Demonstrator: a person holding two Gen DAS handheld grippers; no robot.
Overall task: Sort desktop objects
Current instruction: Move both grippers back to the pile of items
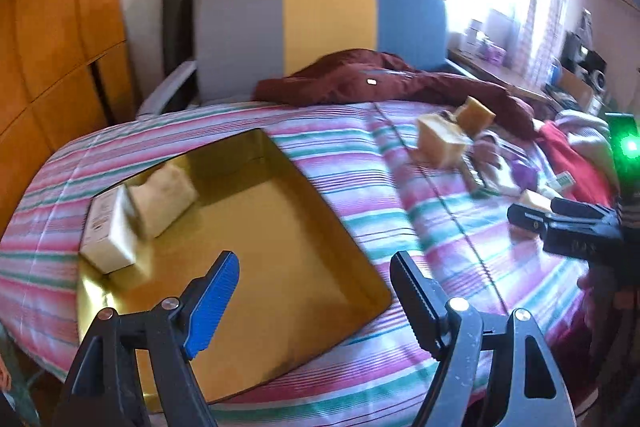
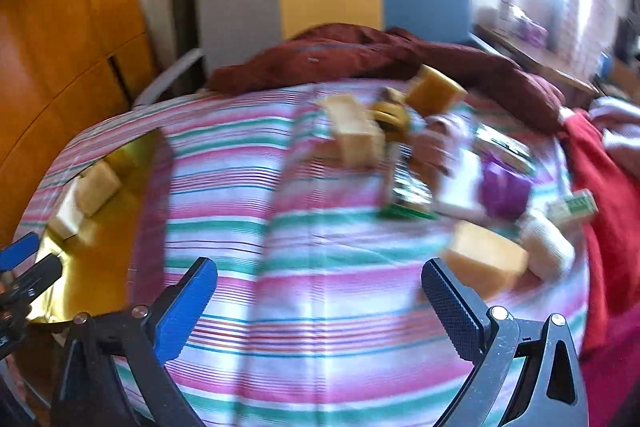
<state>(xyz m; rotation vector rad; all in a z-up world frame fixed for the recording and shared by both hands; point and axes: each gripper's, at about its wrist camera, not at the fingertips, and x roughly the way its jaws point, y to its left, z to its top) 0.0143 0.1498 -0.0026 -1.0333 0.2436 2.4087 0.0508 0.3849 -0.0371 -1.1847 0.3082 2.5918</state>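
A gold tray (image 1: 280, 227) lies on the striped bed cover (image 2: 320, 347) and holds a white box (image 1: 108, 231) and a cream block (image 1: 164, 195). My left gripper (image 1: 316, 263) hovers open over the tray's near edge with nothing between its fingers. Over the bare cover, my right gripper (image 2: 318, 271) is open and empty. An orange-tan block (image 2: 484, 263) lies just beyond its right finger. Farther off, blurred, lie two tan blocks (image 2: 356, 131), a purple cup (image 2: 504, 187), a green packet (image 2: 408, 195) and a white roll (image 2: 548, 251).
A maroon garment (image 1: 380, 79) is heaped against the grey, yellow and blue headboard (image 1: 328, 23). Red cloth (image 2: 600, 187) lies along the bed's right side. A wooden wardrobe (image 1: 52, 47) stands at the left, and a cluttered desk (image 1: 520, 83) at the far right.
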